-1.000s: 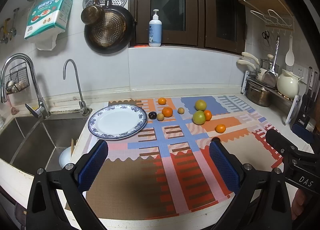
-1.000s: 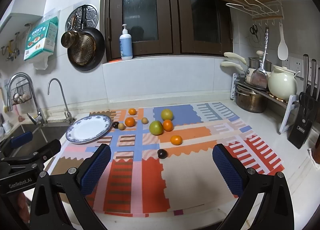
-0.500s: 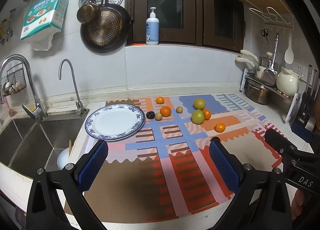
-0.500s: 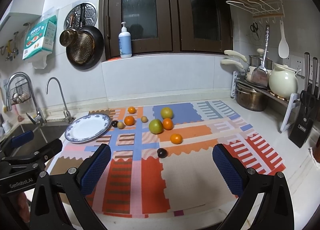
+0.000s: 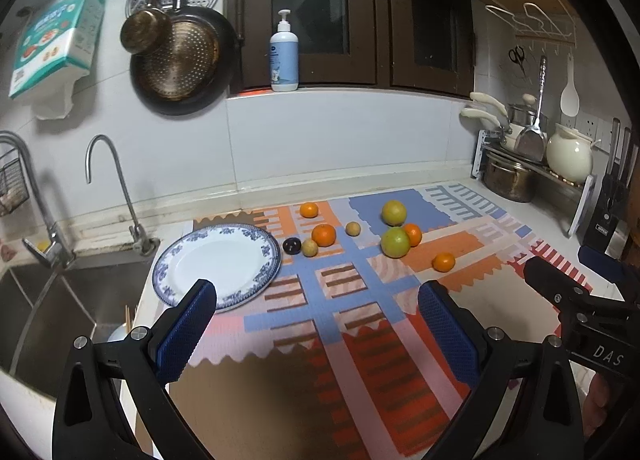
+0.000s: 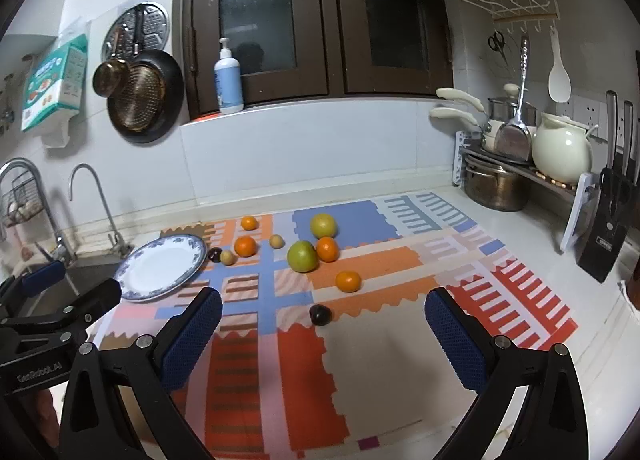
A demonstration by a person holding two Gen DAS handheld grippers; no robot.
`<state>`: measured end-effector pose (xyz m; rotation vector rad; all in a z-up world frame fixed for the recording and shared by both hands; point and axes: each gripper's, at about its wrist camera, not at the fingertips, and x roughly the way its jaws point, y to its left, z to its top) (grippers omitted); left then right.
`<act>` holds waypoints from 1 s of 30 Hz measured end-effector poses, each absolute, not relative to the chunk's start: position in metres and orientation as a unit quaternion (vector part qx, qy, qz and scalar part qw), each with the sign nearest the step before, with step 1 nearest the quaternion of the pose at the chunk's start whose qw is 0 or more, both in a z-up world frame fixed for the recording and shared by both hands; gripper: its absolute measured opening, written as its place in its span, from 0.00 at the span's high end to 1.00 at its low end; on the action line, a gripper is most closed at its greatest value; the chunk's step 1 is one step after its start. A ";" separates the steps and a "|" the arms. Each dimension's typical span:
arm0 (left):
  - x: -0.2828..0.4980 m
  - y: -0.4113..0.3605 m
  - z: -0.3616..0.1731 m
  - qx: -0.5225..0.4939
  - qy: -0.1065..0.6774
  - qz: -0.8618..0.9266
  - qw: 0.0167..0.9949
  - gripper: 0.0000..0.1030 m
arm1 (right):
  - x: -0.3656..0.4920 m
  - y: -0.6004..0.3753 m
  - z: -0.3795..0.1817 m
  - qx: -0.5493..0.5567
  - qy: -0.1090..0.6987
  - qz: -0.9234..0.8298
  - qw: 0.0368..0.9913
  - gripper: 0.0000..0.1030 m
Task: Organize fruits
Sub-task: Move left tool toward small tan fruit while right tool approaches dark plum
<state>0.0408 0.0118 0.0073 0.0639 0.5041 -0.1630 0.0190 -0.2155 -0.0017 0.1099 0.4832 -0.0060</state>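
A blue-rimmed white plate [image 5: 218, 262] [image 6: 162, 266] lies bare on the left of a patterned mat [image 5: 360, 300]. Right of it are scattered fruits: several oranges [image 5: 323, 235] [image 6: 348, 281], two green-yellow fruits [image 5: 395, 242] [image 6: 303, 256], small tan ones [image 5: 309, 248] and a dark one [image 5: 292, 246]. Another dark fruit [image 6: 320, 315] lies nearer in the right wrist view. My left gripper [image 5: 316, 306] hangs open, short of the plate and fruits. My right gripper [image 6: 322, 318] is open too, with nothing held; the dark fruit shows between its fingers, farther off.
A sink [image 5: 52, 300] with two taps lies left of the plate. A rack with pots and a cream kettle [image 6: 562, 156] stands at the right, with a knife block [image 6: 608, 228] in front of it. A soap bottle [image 5: 284, 56] sits on the window ledge.
Both views have shifted slightly; the plate and fruits sit a little lower and closer. Both grippers stay open and nothing on the mat has moved.
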 end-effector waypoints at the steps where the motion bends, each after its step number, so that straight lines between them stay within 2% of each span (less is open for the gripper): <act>1: 0.046 0.014 0.007 0.034 0.249 -0.084 0.964 0.00 | 0.022 -0.214 -0.002 0.056 0.241 -0.006 0.969 0.01; 10: 0.086 0.022 -0.001 0.055 0.248 -0.119 0.960 0.01 | 0.048 -0.201 -0.013 0.065 0.256 -0.044 0.964 0.01; 19: 0.129 0.030 -0.011 0.082 0.245 -0.146 0.955 0.07 | 0.074 -0.184 -0.023 0.069 0.271 -0.090 0.956 0.01; 30: 0.180 0.021 -0.033 0.131 0.255 -0.181 0.941 0.25 | 0.106 -0.175 -0.046 0.083 0.306 -0.123 0.940 0.04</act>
